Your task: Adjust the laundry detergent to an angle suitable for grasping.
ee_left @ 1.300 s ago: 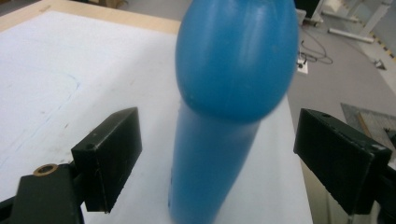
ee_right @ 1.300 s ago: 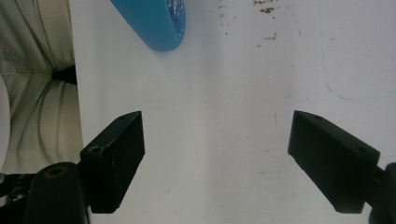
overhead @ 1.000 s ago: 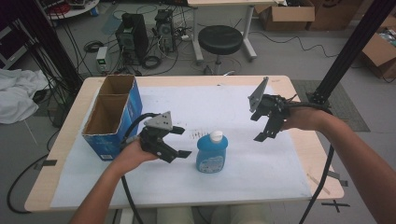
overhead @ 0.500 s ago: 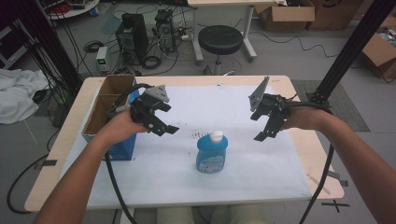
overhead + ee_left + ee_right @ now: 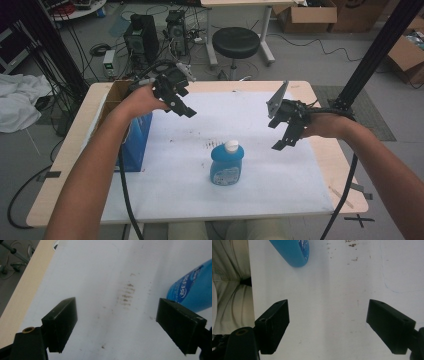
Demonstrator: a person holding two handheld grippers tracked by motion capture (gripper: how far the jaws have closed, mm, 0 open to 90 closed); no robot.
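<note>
The left gripper (image 5: 182,105) hangs above the far-left part of the table, well apart from the blue bottle (image 5: 226,164), with its jaws spread wide and nothing between them – they have just been closing a little, yet only bare white sheet shows in the gap in the left gripper view. The right gripper (image 5: 285,134) is held to the right of the bottle and a bit farther from the person, its jaws also wide apart and empty; in the right gripper view the white sheet lies between them.

The blue bottle stands upright on the white sheet (image 5: 280,180), near the middle and toward the person's side, white cap (image 5: 231,146) on top and a label facing the person. Neither gripper touches it. In the left gripper view part of the bottle (image 5: 193,291) shows at the right edge, beyond the right-hand jaw; in the right gripper view its rounded blue bottom (image 5: 292,252) shows at the top left.

Left of the bottle, at the table's left edge, stands a blue cardboard box (image 5: 135,142) with its top open – the left forearm passes over it. Between bottle and left gripper the sheet carries a patch of dark smudges (image 5: 126,293)
</note>
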